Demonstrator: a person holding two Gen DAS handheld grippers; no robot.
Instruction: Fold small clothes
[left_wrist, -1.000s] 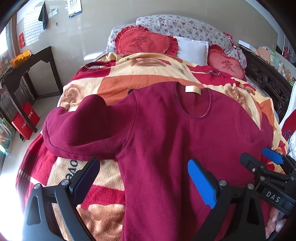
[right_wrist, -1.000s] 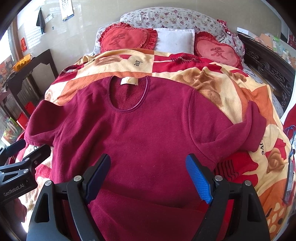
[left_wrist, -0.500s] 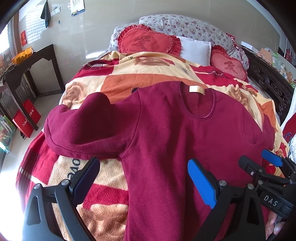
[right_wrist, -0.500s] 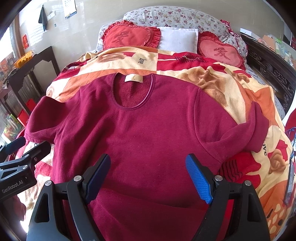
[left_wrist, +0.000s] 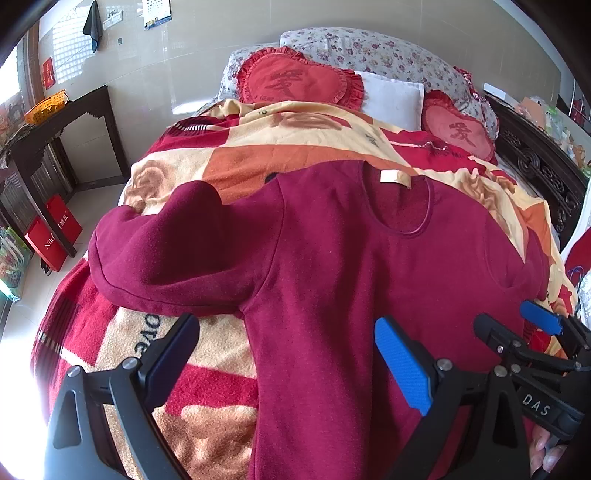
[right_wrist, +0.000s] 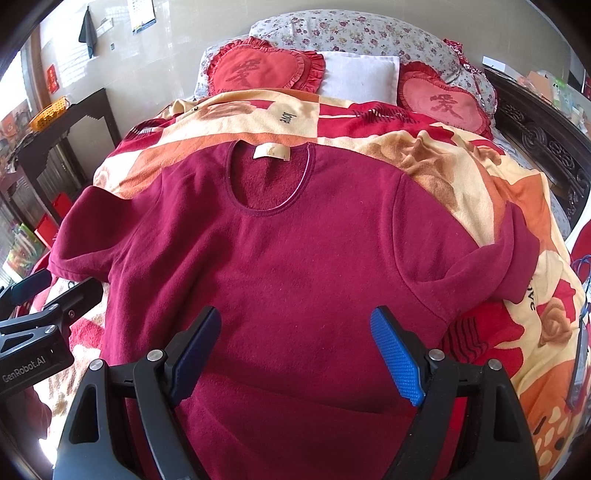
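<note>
A dark red fleece top (left_wrist: 369, 280) lies flat on the bed, neck away from me, a cream label at the collar (right_wrist: 271, 151). It also fills the right wrist view (right_wrist: 295, 266). Its left sleeve (left_wrist: 166, 254) is doubled over in a hump, its right sleeve (right_wrist: 509, 258) is folded back at the cuff. My left gripper (left_wrist: 286, 347) is open and empty above the top's left side seam. My right gripper (right_wrist: 295, 345) is open and empty above the lower chest. Each gripper shows in the other's view, the right one (left_wrist: 524, 332) and the left one (right_wrist: 51, 295).
The top rests on a red, orange and cream blanket (right_wrist: 461, 162). Heart cushions (left_wrist: 295, 79) and pillows (right_wrist: 354, 33) lie at the head. A dark carved bed frame (left_wrist: 543, 166) runs on the right. A dark side table (left_wrist: 55, 122) and red bags (left_wrist: 51, 232) stand left.
Both grippers have drifted slightly, so the top sits a little lower and closer in both views. Both stay open and empty. The top has not moved.
</note>
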